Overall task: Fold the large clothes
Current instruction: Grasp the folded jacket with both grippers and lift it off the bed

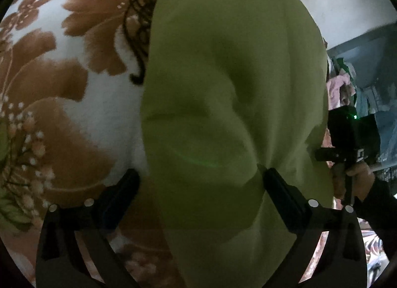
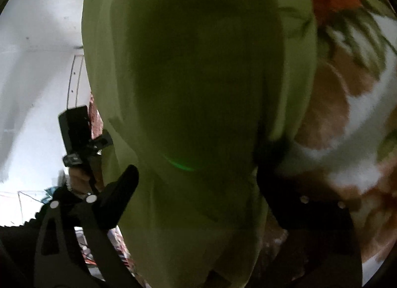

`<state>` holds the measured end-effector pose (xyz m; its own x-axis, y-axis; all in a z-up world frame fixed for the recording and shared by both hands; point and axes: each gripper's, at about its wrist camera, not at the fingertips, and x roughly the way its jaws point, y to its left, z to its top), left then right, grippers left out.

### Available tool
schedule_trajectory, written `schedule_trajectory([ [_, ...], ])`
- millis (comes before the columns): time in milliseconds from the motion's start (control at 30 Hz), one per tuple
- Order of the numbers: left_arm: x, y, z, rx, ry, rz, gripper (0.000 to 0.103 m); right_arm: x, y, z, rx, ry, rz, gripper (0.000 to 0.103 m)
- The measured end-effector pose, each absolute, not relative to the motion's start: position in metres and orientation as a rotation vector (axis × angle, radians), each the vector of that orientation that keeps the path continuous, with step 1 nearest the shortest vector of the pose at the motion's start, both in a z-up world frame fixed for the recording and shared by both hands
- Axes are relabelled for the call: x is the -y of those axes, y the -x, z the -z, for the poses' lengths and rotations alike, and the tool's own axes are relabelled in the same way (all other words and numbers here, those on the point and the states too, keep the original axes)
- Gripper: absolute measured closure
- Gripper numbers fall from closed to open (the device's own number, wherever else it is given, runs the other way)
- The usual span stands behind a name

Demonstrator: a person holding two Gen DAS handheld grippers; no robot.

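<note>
Fuzzy white blanket with brown flower print (image 1: 74, 104) covers the bed. Smooth olive-green cloth (image 1: 223, 89) lies on it and runs between both my grippers. My left gripper (image 1: 201, 183) jaws are wide, one finger (image 1: 275, 183) touching a crease. My right gripper (image 2: 198, 176) is wide too, nothing clamped.

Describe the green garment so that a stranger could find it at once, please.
Look at the white blanket with large brown flowers that covers the surface. On it lies the green garment, between both wide-open tongs. It is the only plain, unpatterned yellow-green cloth there.
</note>
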<state>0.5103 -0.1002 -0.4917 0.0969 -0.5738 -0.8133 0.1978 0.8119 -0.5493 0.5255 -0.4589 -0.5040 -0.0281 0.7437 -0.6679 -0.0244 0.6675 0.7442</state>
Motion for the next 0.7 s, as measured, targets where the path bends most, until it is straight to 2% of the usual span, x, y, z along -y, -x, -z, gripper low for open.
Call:
schedule_trajectory([
  [33, 0.103, -0.509, 0.485, -1.359, 0.351, 0.625, 0.034, 0.461, -0.526, 0.502, -1.502, -0.612, -0.669, 0.009],
  [100, 0.111, -0.506, 0.470, -1.339, 0.303, 0.640, 0.036, 0.471, -0.527, 0.498, -1.536, -0.597, -0.608, 0.017],
  [133, 0.114, -0.505, 0.465, -1.332, 0.300, 0.651, 0.036, 0.473, -0.530, 0.497, -1.537, -0.588, -0.597, 0.017],
  [167, 0.115, -0.505, 0.466, -1.336, 0.308, 0.651, 0.033, 0.476, -0.529, 0.496, -1.547, -0.530, -0.563, 0.011],
  [200, 0.115, -0.506, 0.471, -1.349, 0.318, 0.649, 0.032, 0.479, -0.528, 0.494, -1.541, -0.511, -0.555, 0.011],
  [267, 0.110, -0.510, 0.492, -1.393, 0.377, 0.635, 0.017, 0.482, -0.526, 0.496, -1.535, -0.531, -0.556, 0.010],
  [333, 0.105, -0.506, 0.500, -1.369, 0.421, 0.658, 0.013, 0.476, -0.524, 0.503, -1.524, -0.534, -0.564, 0.004],
  [400, 0.111, -0.504, 0.500, -1.346, 0.424, 0.657, 0.013, 0.468, -0.524, 0.502, -1.514, -0.530, -0.552, 0.003],
  [433, 0.113, -0.503, 0.496, -1.340, 0.439, 0.671, 0.028, 0.467, -0.522, 0.499, -1.510, -0.589, -0.596, 0.003],
  [533, 0.120, -0.494, 0.478, -1.300, 0.465, 0.719, 0.036, 0.464, -0.525, 0.486, -1.490, -0.623, -0.647, 0.007],
  [633, 0.124, -0.494, 0.482, -1.306, 0.499, 0.726, 0.037, 0.471, -0.525, 0.499, -1.498, -0.655, -0.648, 0.021],
  [700, 0.128, -0.497, 0.497, -1.342, 0.470, 0.687, 0.037, 0.481, -0.528, 0.508, -1.494, -0.713, -0.652, 0.041],
])
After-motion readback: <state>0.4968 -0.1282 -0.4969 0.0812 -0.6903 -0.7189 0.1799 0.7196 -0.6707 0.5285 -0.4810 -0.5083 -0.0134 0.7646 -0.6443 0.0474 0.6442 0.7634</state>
